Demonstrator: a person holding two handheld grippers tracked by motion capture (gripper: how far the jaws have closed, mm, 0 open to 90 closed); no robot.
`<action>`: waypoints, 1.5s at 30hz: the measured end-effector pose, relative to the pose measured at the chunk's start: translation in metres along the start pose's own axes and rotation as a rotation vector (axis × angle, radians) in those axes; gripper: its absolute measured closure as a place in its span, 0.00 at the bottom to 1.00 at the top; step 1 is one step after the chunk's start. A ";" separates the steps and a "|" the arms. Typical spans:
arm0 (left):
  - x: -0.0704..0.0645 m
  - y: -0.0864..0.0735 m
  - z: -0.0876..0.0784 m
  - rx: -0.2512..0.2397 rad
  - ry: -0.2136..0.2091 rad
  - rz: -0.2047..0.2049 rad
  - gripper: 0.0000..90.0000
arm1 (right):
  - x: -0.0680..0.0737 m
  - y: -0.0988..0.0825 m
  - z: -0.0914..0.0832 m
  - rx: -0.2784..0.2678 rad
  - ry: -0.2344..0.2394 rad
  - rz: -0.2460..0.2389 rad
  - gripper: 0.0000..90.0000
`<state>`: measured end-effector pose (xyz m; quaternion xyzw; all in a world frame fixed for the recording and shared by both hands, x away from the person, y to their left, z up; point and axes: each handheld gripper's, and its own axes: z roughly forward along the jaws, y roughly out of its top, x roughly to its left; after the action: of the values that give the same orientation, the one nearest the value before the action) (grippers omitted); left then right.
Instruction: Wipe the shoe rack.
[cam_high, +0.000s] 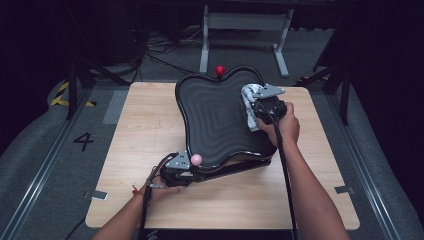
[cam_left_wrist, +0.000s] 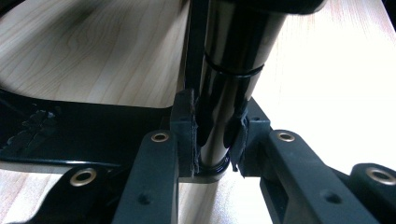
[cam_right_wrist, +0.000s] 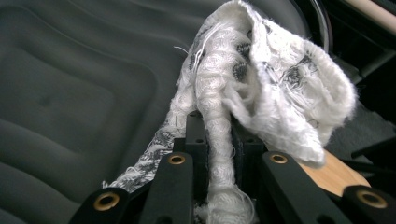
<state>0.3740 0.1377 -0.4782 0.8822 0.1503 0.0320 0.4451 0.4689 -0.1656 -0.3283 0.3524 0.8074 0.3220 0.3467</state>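
Observation:
A black tray (cam_high: 215, 120) with a rippled, wavy-edged surface lies tilted on the wooden table (cam_high: 145, 120). It has a pink knob (cam_high: 196, 159) at its near corner and a red knob (cam_high: 219, 70) at the far edge. My left gripper (cam_high: 191, 173) is shut on the glossy black post (cam_left_wrist: 229, 79) under the pink knob; in the left gripper view its pads (cam_left_wrist: 187, 126) pinch that post. My right gripper (cam_high: 253, 111) is at the tray's right side, shut on a white cloth (cam_high: 250, 100). The cloth (cam_right_wrist: 261, 84) bunches over the jaws against the tray's surface (cam_right_wrist: 70, 93).
A grey metal stand (cam_high: 245, 22) rises beyond the table's far edge, with cables on the floor beside it. Black tripod legs stand at both sides. A "4" marking (cam_high: 83, 141) and yellow-black tape (cam_high: 62, 95) lie on the grey floor at left.

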 end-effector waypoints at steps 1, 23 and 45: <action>0.000 0.000 0.000 -0.005 0.000 -0.002 0.82 | 0.002 0.002 0.001 -0.006 0.005 -0.012 0.89; -0.001 0.000 0.000 0.009 0.004 0.008 0.82 | 0.080 0.050 0.013 -0.064 0.141 -0.172 0.89; 0.000 0.000 0.001 0.011 -0.004 0.006 0.82 | 0.129 0.072 0.020 -0.113 0.200 -0.225 0.88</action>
<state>0.3739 0.1369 -0.4783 0.8852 0.1469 0.0305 0.4403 0.4437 -0.0181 -0.3276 0.2059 0.8530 0.3593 0.3176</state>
